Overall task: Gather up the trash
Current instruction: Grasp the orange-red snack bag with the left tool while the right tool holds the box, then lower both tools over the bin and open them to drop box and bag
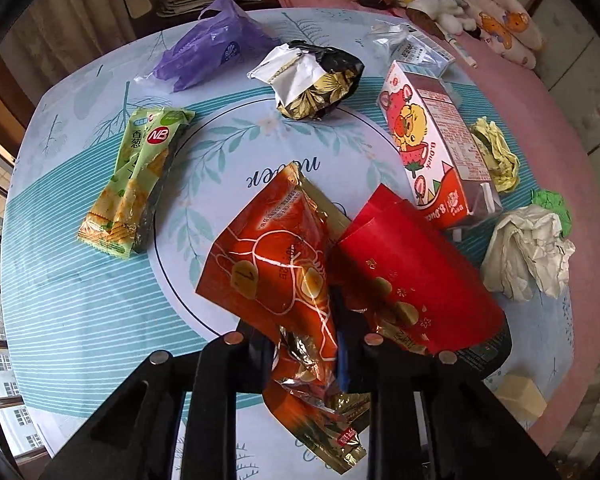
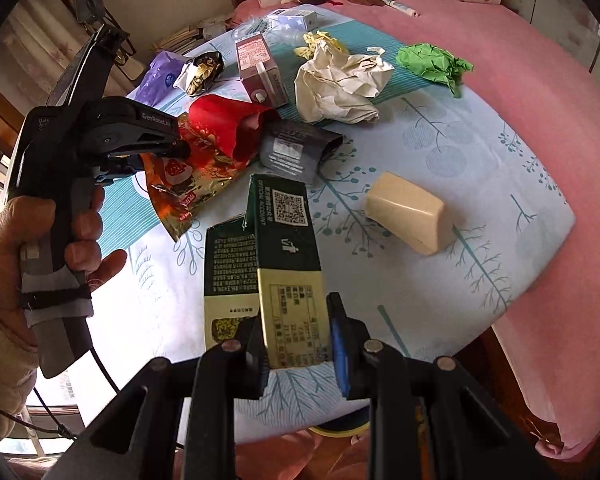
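Most of the trash is still spread over the round table (image 1: 100, 320), so we judge the collecting to be in its early part, and no bin or bag set out to receive anything shows in either view. Two pieces are in our grip. Our left gripper (image 1: 304, 344) has its jaws nearly together, clamped on the crumpled lower end of the orange snack bag (image 1: 276, 264), which sits at the near middle of the table beside the red packet (image 1: 412, 276); whether the bag has left the cloth we cannot tell. Our right gripper (image 2: 296, 344) is closed on the bottom end of the green and cream carton (image 2: 284, 264), held tilted above the near edge of the table with its flap hanging open. Left lying are the green cracker packet (image 1: 128, 184) on the left, the purple plastic bag (image 1: 216, 44) and the black and gold wrapper (image 1: 316, 80) at the far side, the strawberry drink carton (image 1: 432, 152) on the right, and past it the yellow crumpled wrapper (image 1: 496, 152), the white crumpled paper (image 1: 528, 256) and the green crumpled paper (image 2: 432, 60). From the right wrist we also see a dark pouch (image 2: 296, 148) next to the red packet and a cream block (image 2: 408, 212) lying apart on the cloth. We count at least ten pieces yet to gather.
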{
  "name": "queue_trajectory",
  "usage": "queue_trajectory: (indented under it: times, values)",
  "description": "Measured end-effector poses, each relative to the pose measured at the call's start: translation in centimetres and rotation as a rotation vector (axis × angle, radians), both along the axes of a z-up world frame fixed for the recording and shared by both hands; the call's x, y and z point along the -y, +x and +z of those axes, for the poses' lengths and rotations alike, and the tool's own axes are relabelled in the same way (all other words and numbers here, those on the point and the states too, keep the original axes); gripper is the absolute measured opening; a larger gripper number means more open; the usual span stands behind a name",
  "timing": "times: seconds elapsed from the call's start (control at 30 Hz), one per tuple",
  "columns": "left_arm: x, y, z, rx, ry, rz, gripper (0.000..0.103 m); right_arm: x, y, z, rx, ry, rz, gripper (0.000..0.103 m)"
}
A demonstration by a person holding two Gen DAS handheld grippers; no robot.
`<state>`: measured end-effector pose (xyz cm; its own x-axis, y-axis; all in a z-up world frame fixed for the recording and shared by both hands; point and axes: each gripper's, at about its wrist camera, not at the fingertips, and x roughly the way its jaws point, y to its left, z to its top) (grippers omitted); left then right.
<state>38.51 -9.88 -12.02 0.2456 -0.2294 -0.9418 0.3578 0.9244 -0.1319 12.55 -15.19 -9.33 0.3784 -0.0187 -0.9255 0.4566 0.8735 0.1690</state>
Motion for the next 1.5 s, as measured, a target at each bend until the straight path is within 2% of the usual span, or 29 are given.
queue_trajectory:
  times: [0.13,0.3,0.4,0.53,0.8,0.97,1.13,1.37,1.5]
  values:
    - [-0.5,-1.5,1.3,0.015,0.0,-0.014,0.013,0.0,-0.2,0.4,0.015,0.011,0.036,0.025]
    - [-4.0,-4.4,3.1,0.047,0.036,0.009,0.013,0.4,-0.5,1.0,0.035,0.029,0.115,0.025]
    - [-9.2,-8.3,4.8,0.074,0.069,0.037,0.013,0.8,-0.9,1.5,0.055,0.041,0.178,0.025]
    - [-10.7,-11.9,5.7,0.106,0.154,0.099,0.013,1.8,-2.1,2.2,0.078,0.062,0.261,0.025]
    - [-11.5,-23.5,7.0,0.097,0.19,0.21,0.013,3.6,-7.2,4.0,0.106,0.066,0.448,0.025]
    - [-10.6,-30.3,5.7,0.069,0.187,0.256,0.013,4.7,-11.0,2.8,0.071,0.066,0.549,0.025]
    - [-9.5,-35.7,3.6,0.025,0.195,0.248,0.014,5.3,-14.5,0.2,0.001,0.096,0.582,0.025]
    - [-8.6,-39.8,-1.1,-0.043,0.255,0.213,0.014,4.8,-17.9,-6.5,-0.123,0.163,0.551,0.025]
    - [-8.6,-40.8,-5.3,-0.104,0.268,0.199,0.015,3.9,-19.0,-10.7,-0.183,0.167,0.528,0.025]
